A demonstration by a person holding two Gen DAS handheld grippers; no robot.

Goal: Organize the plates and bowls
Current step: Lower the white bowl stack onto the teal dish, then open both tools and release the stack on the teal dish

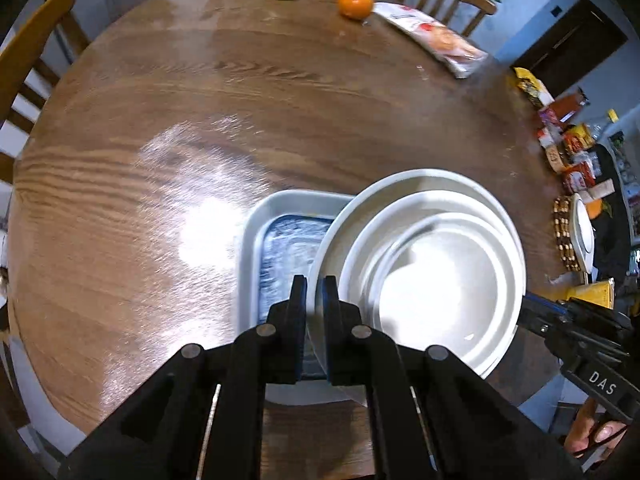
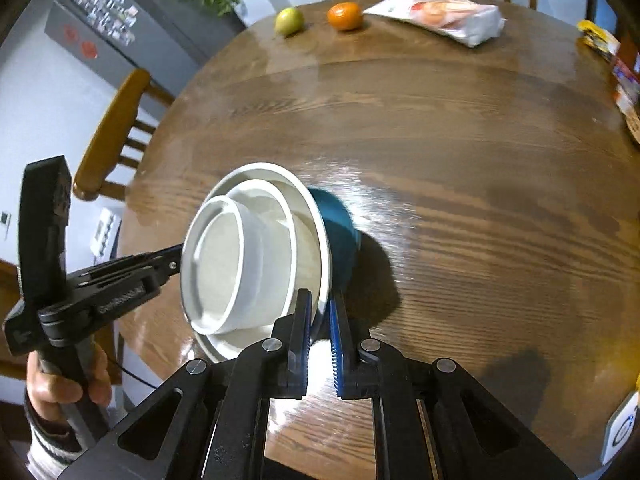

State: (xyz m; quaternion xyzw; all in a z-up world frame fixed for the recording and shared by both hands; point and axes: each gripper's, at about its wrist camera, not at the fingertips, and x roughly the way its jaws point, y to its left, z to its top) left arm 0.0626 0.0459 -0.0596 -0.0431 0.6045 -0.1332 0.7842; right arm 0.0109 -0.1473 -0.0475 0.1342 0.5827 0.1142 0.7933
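While the left claw (image 1: pixel 314 300) and right claw (image 2: pixel 320 312) each pinch opposite rims of the big plate (image 2: pixel 316 232) carrying nested bowls (image 2: pixel 236 264) between them above the table (image 2: pixel 460 160), uneven tilt could spill the stack.

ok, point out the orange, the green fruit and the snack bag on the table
orange (image 2: pixel 345 16), right wrist view, centre of its peel
green fruit (image 2: pixel 289 21), right wrist view, middle of its skin
snack bag (image 2: pixel 440 16), right wrist view, centre of its printed face
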